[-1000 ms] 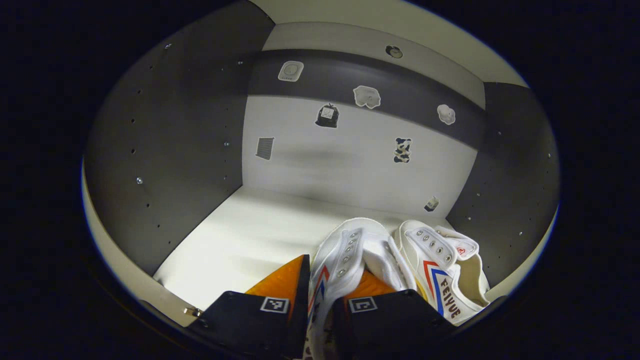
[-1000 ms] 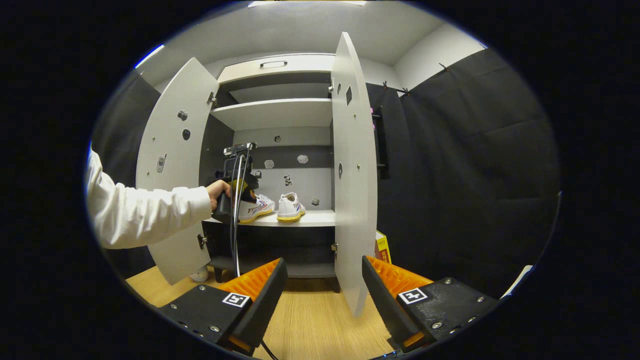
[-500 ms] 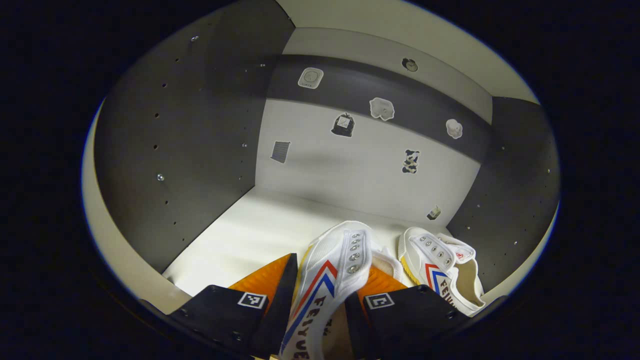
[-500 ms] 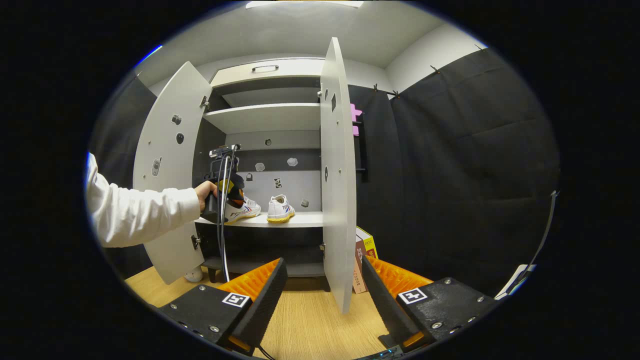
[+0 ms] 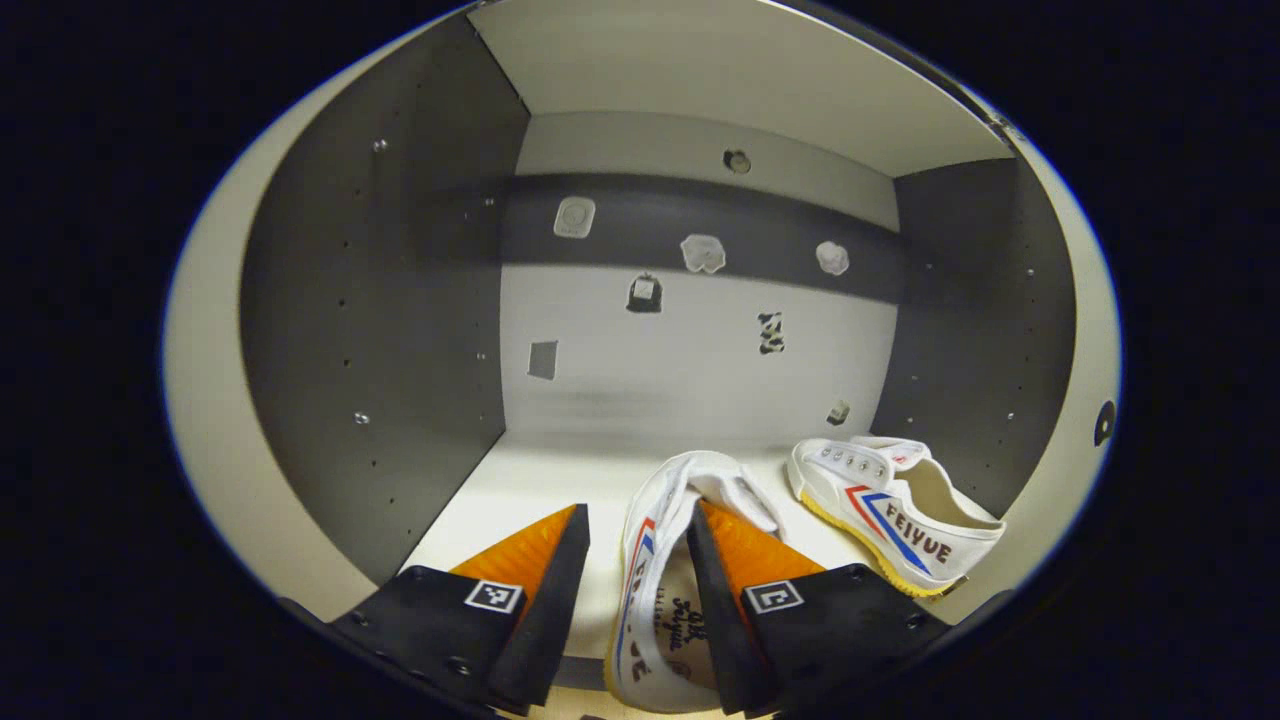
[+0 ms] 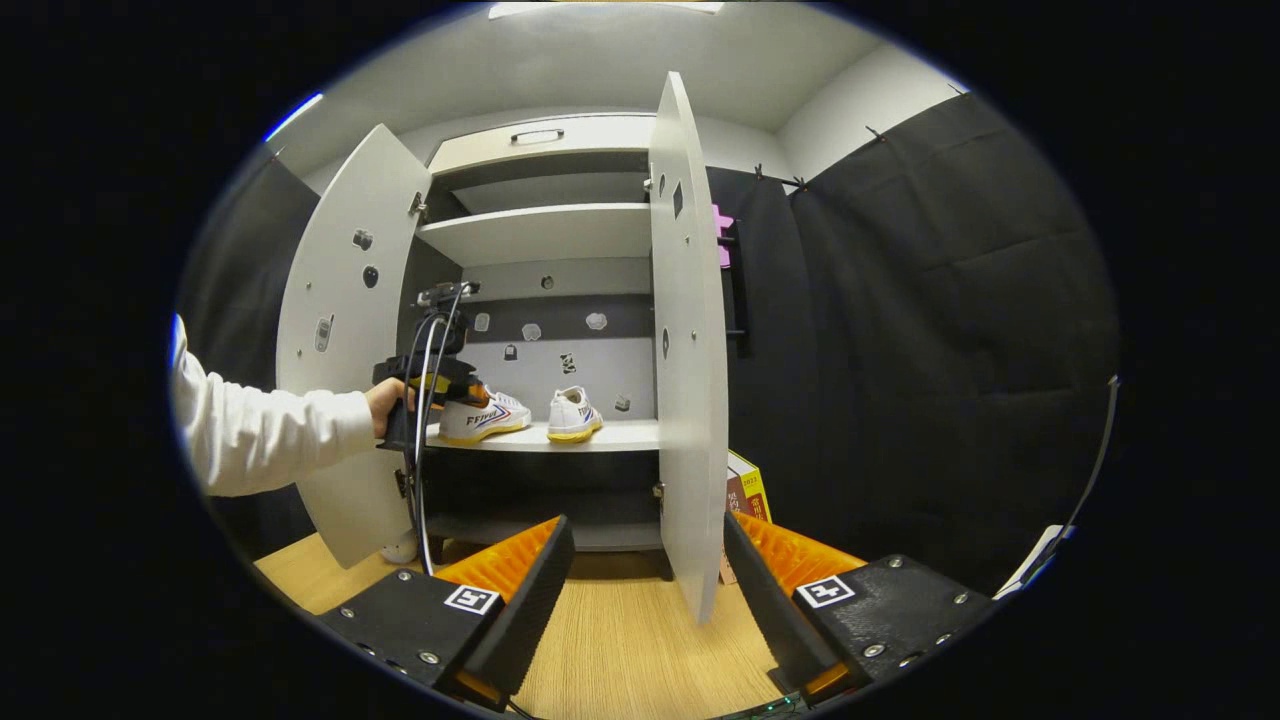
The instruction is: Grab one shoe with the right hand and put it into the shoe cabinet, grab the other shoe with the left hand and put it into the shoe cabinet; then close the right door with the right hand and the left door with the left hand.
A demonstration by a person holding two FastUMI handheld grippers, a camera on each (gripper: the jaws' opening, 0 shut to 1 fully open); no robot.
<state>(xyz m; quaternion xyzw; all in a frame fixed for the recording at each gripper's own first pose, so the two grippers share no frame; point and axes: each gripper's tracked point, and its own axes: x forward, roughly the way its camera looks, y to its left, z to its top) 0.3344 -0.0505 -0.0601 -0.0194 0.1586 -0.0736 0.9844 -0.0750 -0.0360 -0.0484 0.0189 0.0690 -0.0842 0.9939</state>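
While spread open, left gripper (image 5: 637,540) straddled one side wall of a shoe (image 5: 655,580) on the shelf (image 5: 520,480); second shoe (image 5: 895,510) just beside. Right gripper (image 6: 648,560) gaped empty, well back from the cabinet (image 6: 540,225).

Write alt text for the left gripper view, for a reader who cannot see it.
The left gripper sits open around a white shoe lying on a pale cabinet shelf, one finger inside the shoe's opening. A second shoe rests to the right near the dark side wall, and small stickers dot the back panel.
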